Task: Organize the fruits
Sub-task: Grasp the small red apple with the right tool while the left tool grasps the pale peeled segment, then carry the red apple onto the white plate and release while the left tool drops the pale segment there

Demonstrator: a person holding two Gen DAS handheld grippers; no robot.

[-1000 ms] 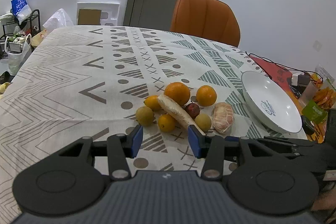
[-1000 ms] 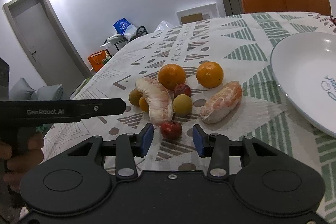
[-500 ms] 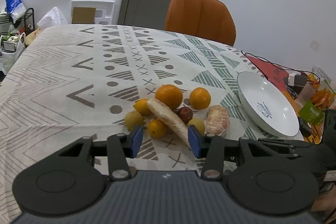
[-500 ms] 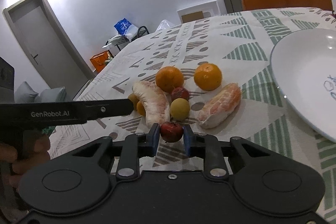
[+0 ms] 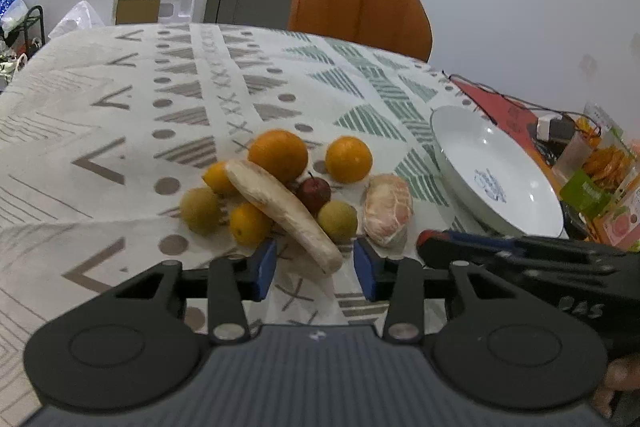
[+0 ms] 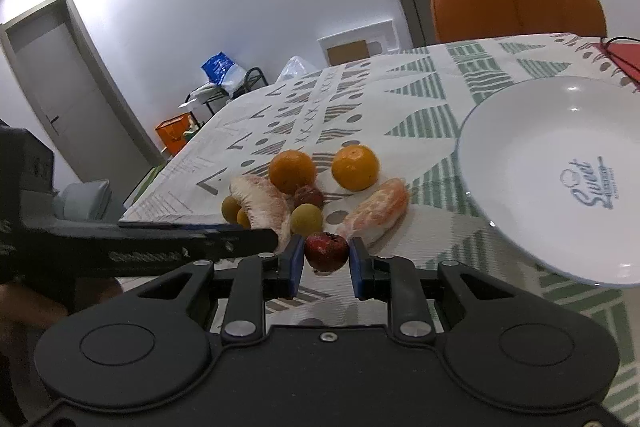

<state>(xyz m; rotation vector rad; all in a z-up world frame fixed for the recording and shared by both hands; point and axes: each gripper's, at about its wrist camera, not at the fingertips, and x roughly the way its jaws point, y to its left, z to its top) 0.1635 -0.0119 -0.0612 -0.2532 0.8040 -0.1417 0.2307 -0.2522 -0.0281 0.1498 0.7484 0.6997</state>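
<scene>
A heap of fruit lies on the patterned tablecloth: two big oranges [image 5: 278,155] [image 5: 348,159], small yellow-green fruits [image 5: 338,219], a dark red fruit [image 5: 314,191] and two peeled pomelo pieces [image 5: 288,211] [image 5: 388,207]. The white plate [image 5: 496,171] stands to the right of the heap with nothing on it. My left gripper [image 5: 316,263] is open, and the near tip of the long pomelo piece lies between its fingers. My right gripper [image 6: 325,261] is shut on a small red fruit [image 6: 326,251], just in front of the heap and left of the plate [image 6: 560,167].
An orange chair [image 5: 360,3] stands at the far side of the table. Snack packets, a cup and cables [image 5: 588,163] crowd the table's right edge beyond the plate. The left gripper's body [image 6: 160,247] reaches across the left of the right wrist view.
My right gripper has shut on the small red fruit that lay between its open fingers. My left gripper has moved in toward the heap, up to the long pomelo piece.
</scene>
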